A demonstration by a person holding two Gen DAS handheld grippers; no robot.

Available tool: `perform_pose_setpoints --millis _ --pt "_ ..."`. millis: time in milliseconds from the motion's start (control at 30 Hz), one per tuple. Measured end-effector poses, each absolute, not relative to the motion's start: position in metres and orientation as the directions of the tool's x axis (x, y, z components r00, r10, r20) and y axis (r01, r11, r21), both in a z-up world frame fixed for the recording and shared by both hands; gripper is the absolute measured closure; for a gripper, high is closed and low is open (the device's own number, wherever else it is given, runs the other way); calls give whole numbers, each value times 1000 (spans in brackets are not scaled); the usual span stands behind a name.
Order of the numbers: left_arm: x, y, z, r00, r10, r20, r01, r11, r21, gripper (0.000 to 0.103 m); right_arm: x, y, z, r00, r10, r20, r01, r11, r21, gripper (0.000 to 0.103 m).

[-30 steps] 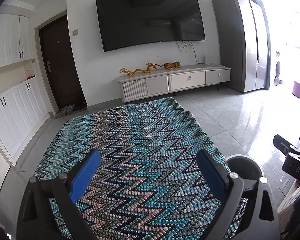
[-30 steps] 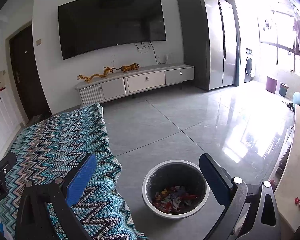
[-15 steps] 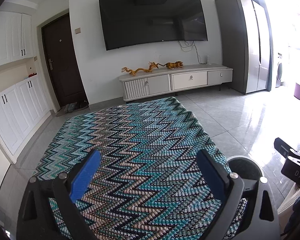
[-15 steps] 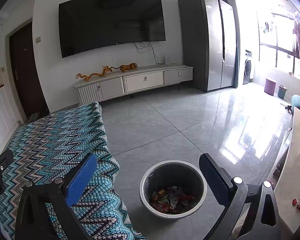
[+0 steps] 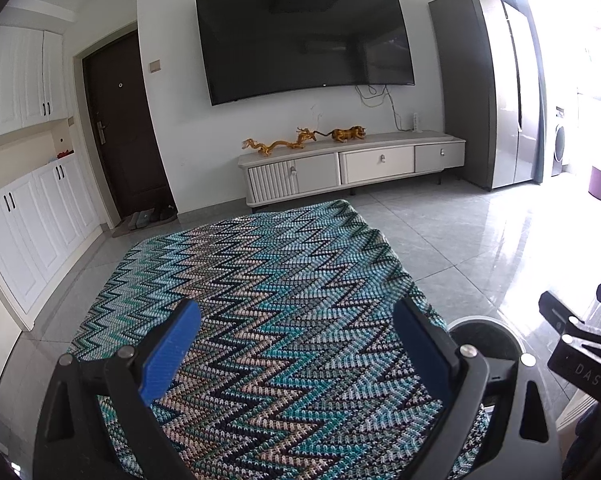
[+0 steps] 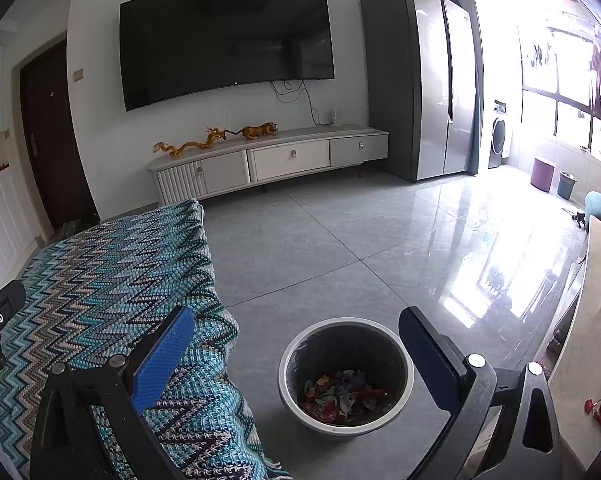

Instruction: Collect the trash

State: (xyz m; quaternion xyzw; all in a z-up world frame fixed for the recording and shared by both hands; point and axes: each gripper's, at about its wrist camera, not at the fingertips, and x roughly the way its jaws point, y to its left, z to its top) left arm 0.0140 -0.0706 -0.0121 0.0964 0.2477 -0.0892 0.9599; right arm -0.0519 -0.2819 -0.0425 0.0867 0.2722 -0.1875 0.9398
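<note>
Trash point(image 6: 342, 394) heaped in round bin point(image 6: 406, 364), beside zigzag blanket point(image 6: 100, 264)

**What you can't really make out here**

In the left wrist view the trash bin point(image 5: 486, 326) is mostly hidden behind the left gripper point(image 5: 296, 344)'s frame, only its rim shows. The knitted blanket point(image 6: 100, 280) runs off the bottom edge in both views. Trash point(image 6: 342, 394) in the bin is too jumbled to identify
</note>
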Motion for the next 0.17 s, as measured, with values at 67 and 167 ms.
perform_pose_setpoints --millis 67,167 --pt "14 -73 -10 863 -125 -489 220 965 141 6 -52 -282 -43 781 -305 -545 400 914 61 0" --pt "14 -76 -8 864 -131 -486 225 964 140 6 -52 -281 -42 781 -306 -545 401 914 61 0"
